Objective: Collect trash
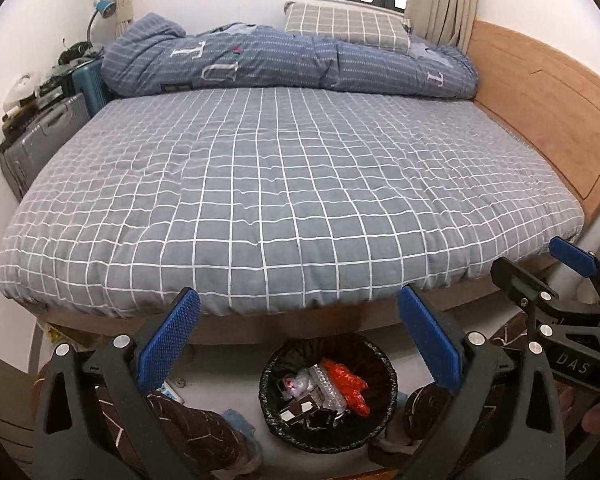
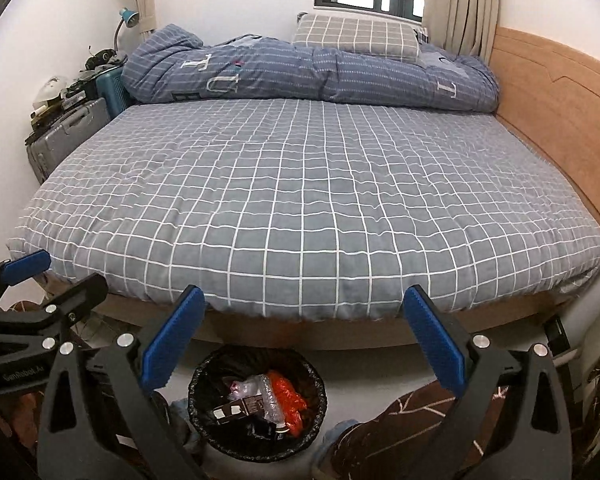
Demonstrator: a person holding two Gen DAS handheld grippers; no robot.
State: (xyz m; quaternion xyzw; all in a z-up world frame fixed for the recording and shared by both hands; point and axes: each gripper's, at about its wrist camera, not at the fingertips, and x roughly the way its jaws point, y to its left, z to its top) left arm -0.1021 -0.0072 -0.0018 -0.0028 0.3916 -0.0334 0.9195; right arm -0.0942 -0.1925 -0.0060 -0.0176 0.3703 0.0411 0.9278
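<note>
A round bin with a black liner (image 1: pixel 272 412) stands on the floor by the bed's near edge; it also shows in the right wrist view (image 2: pixel 204 428). Inside lie an orange plastic bag (image 1: pixel 346 384) (image 2: pixel 288 394), clear wrappers and a dark box (image 2: pixel 232 410). My left gripper (image 1: pixel 300 304) is open and empty, above and just behind the bin. My right gripper (image 2: pixel 304 300) is open and empty, to the right of the left one. The right gripper shows at the right edge of the left wrist view (image 1: pixel 540 264).
A wide bed with a grey checked sheet (image 1: pixel 284 184) fills the view, with a folded blue quilt (image 1: pixel 284 60) and a pillow (image 1: pixel 344 26) at the far side. A wooden headboard (image 1: pixel 548 104) is right. Suitcases (image 1: pixel 40 136) stand left. The person's legs flank the bin.
</note>
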